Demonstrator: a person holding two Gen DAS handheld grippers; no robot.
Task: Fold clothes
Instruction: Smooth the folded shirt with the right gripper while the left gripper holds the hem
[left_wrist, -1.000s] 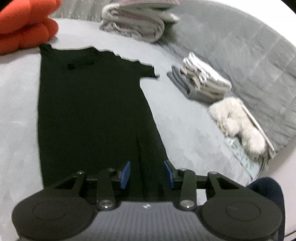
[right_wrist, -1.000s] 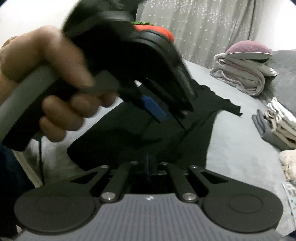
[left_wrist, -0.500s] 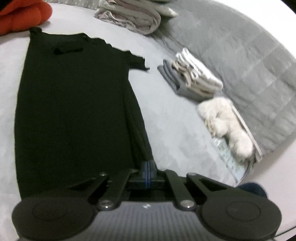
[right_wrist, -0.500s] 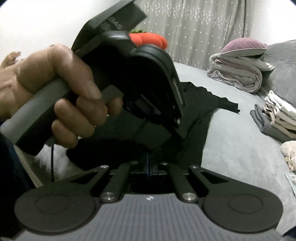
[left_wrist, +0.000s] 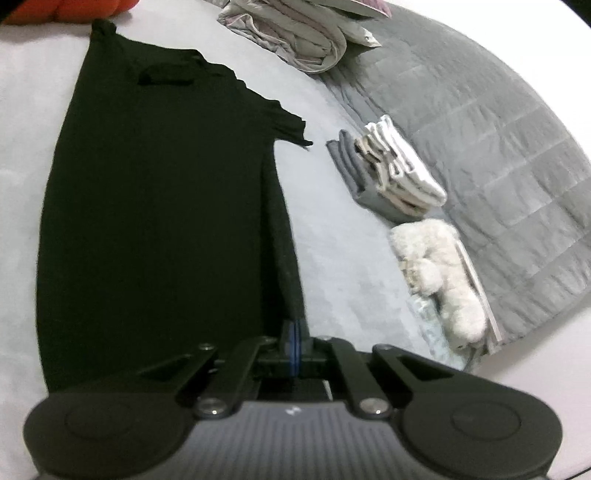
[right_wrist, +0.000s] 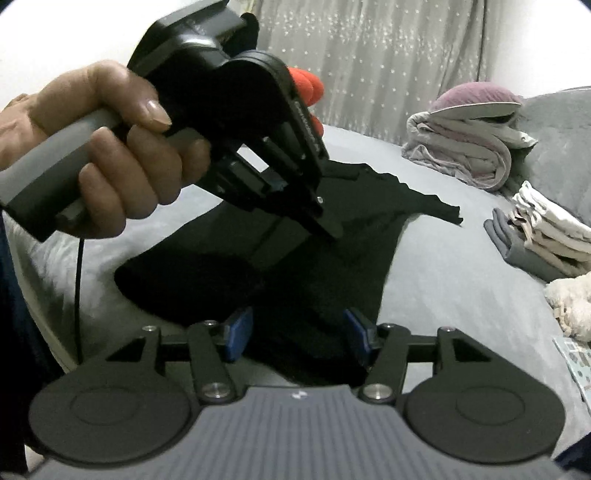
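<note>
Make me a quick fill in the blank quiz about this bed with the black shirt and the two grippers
1. The garment spread on the bed is a ____ shirt.
2. The left gripper is ____ on the shirt's hem.
3. The right gripper has its jaws opening, with blue ____ apart.
4. The cushion near the curtain is ____.

Missing words: black; shut; pads; red

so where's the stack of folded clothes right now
In the left wrist view the stack of folded clothes lies on the bed to the right of the black t-shirt, between its sleeve and the grey quilt, just beyond the white fluffy item.
</note>
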